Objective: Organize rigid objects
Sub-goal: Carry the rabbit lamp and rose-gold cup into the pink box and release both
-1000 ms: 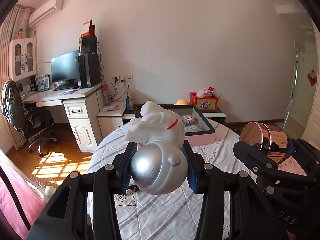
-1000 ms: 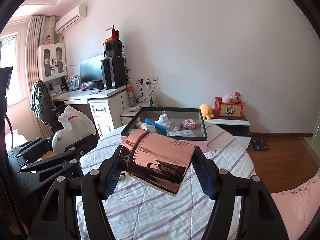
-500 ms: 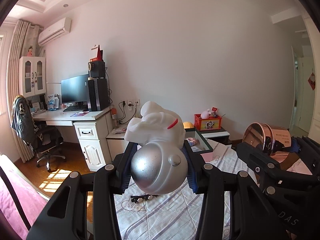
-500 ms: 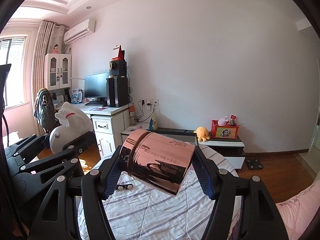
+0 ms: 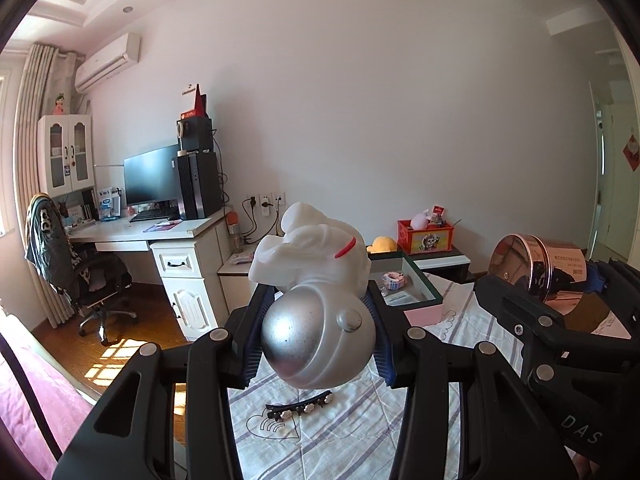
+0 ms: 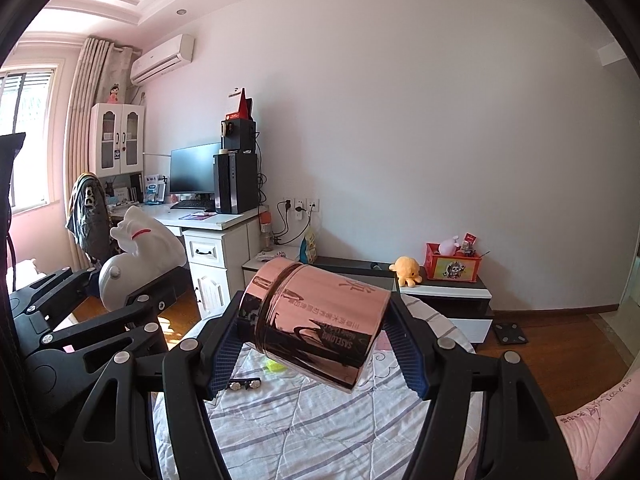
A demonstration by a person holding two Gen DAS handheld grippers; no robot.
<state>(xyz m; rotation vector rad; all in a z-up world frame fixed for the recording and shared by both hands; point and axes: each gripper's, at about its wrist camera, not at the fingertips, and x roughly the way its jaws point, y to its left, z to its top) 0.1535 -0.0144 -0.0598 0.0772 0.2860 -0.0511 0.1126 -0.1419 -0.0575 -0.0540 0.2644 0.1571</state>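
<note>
— Bedroom walls, a computer desk [image 5: 160,228] and wood floor fill the background; nearer is a round table [image 5: 344,432] under a striped cloth. What is on it?

— At its far side sits a dark-rimmed tray [image 5: 412,276] with small items inside, likely where things get sorted. Both carried pieces hang above the cloth, short of that tray.

— Who carries what?

— The right tongs [image 6: 316,344] clamp a rose-gold metal tin [image 6: 316,320] by its two ends, lying sideways and tilted, so the pads bear on flat faces, not the curved wall.

— And the other?

— The left tongs [image 5: 316,340] squeeze an astronaut figurine [image 5: 316,304] at its silver helmet, white body pointing away; a round, slick helmet could slip, I'd judge.

— Anything loose?

— A black hair clip [image 5: 300,404] with pale beads lies on the cloth beneath the figurine, untouched.
</note>
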